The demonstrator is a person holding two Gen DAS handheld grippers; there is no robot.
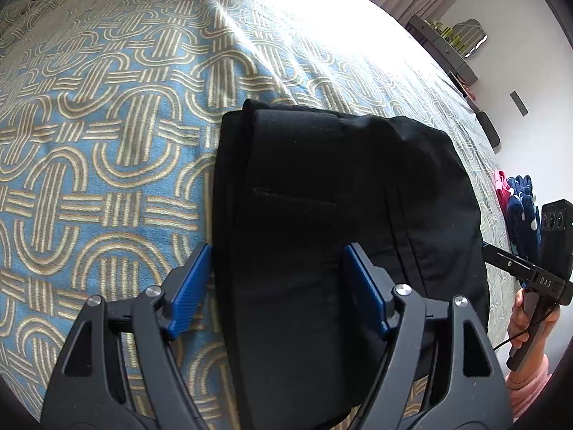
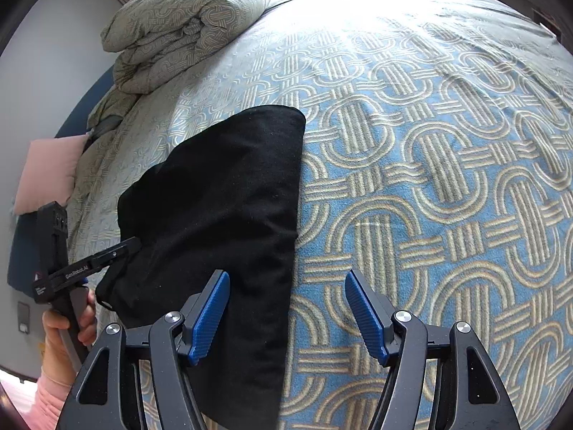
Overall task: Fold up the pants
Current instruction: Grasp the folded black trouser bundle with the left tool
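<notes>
Black pants (image 1: 322,197): folded into a compact stack, lying flat on the bedspread (image 1: 107,143), a blue cover with tan interlocking loops. A pocket slit shows on the top layer in the left wrist view.

Left gripper (image 1: 277,286): blue pads set apart, straddling the near left portion of the stack. The left pad sits at the stack's left edge over the bedspread, the right pad over the black cloth. Neither pad presses on the fabric.

Right gripper (image 2: 288,317): blue pads set apart, nothing clamped. The left pad hangs over the pants' right edge, the right pad over bare bedspread.

Hand (image 2: 68,326): grasps the left gripper's handle, pink sleeve at the wrist. A second hand (image 1: 526,322) holds the right gripper's handle at the frame edge.

Rolled duvet (image 2: 186,25): same pattern, at the far end of the bed.

Pink pillow (image 2: 50,172): at the bed's side.

Navy and pink clothing (image 1: 519,211): heaped near the bed's edge.
</notes>
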